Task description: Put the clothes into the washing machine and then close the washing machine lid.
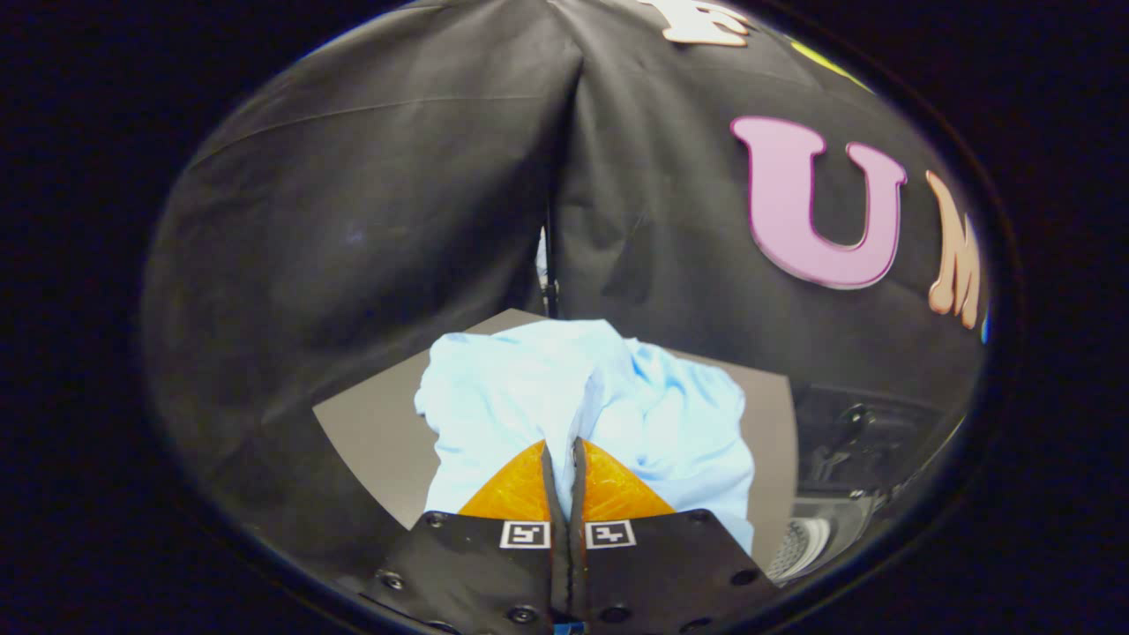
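Pale-blue garment pinched in nearly closed tongs above the bench; loading step underway, next carry toward washer drum at 4 o'clock.

The clothes are soft, thin woven cloth, matt and creased into loose folds, a fold of it pinched between the gripper fingers, which are pressed nearly together. They lie on a smooth, matt table top. The washing machine beside it looks like hard glossy plastic, with a perforated metal drum catching the light.
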Demonstrator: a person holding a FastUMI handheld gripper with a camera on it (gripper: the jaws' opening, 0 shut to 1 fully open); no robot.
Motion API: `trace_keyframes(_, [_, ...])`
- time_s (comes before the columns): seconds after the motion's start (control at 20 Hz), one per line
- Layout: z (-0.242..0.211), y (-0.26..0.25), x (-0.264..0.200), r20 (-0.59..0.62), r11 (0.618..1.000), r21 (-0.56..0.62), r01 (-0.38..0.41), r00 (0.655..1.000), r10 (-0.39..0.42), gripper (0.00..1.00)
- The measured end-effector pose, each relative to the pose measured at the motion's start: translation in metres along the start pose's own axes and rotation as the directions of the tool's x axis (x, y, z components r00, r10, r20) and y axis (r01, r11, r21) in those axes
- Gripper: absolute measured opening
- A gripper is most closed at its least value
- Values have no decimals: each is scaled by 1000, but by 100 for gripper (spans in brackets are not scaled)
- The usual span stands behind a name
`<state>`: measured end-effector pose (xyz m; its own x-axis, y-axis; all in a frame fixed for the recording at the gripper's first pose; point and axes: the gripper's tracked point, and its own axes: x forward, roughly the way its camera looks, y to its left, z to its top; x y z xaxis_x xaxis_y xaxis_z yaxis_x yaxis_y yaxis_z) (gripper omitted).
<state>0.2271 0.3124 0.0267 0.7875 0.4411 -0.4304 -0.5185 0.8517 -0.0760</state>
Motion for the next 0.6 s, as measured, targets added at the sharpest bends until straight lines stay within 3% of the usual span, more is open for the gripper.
trace_keyframes(0.2, [14, -40, -28, 70, 994, -11, 104, 992, -103, 0])
trace_keyframes(0.6, [-17, -100, -32, 35, 985, -18, 174, 984, -173, 0])
